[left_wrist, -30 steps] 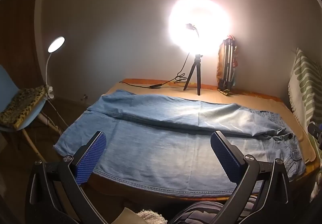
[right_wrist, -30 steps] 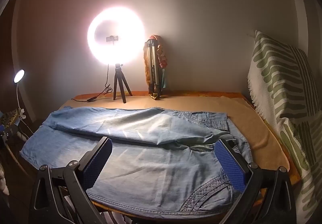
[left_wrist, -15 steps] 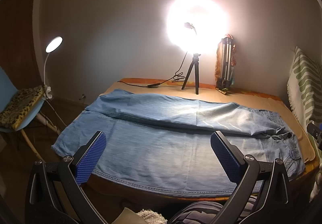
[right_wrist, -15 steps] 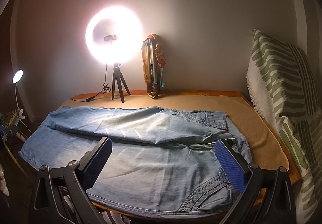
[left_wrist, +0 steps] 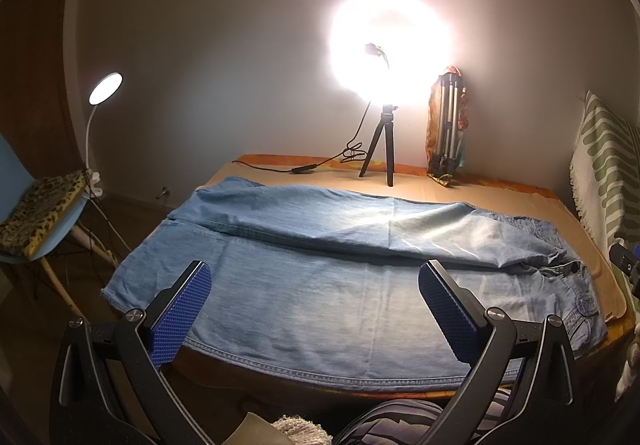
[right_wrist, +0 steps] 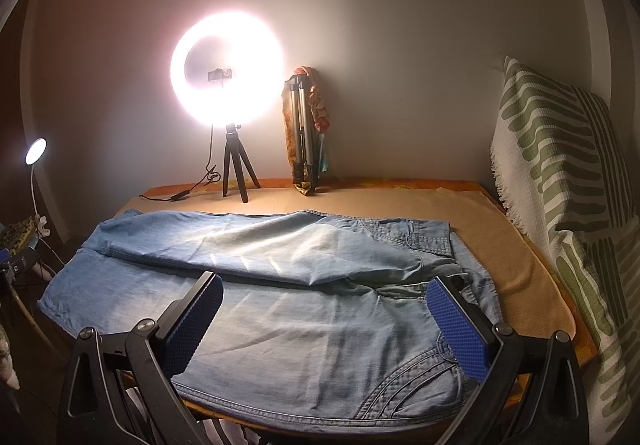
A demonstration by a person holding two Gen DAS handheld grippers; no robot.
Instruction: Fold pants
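Observation:
Light blue denim pants (left_wrist: 320,285) lie spread flat across the tan table (left_wrist: 460,193), legs side by side, hems to the left and waist to the right; they also show in the right wrist view (right_wrist: 300,305). My left gripper (left_wrist: 314,305) is open and empty, held above the near leg at the table's front edge. My right gripper (right_wrist: 324,319) is open and empty, above the near leg close to the waist and back pocket (right_wrist: 416,377).
A lit ring light on a small tripod (left_wrist: 386,141) and a folded tripod (left_wrist: 446,133) stand at the back by the wall. A green-striped cloth (right_wrist: 568,213) hangs at the right. A blue chair (left_wrist: 44,221) with a desk lamp (left_wrist: 105,89) stands left.
Both views have shifted only slightly; the pants lie as before and both grippers stay open.

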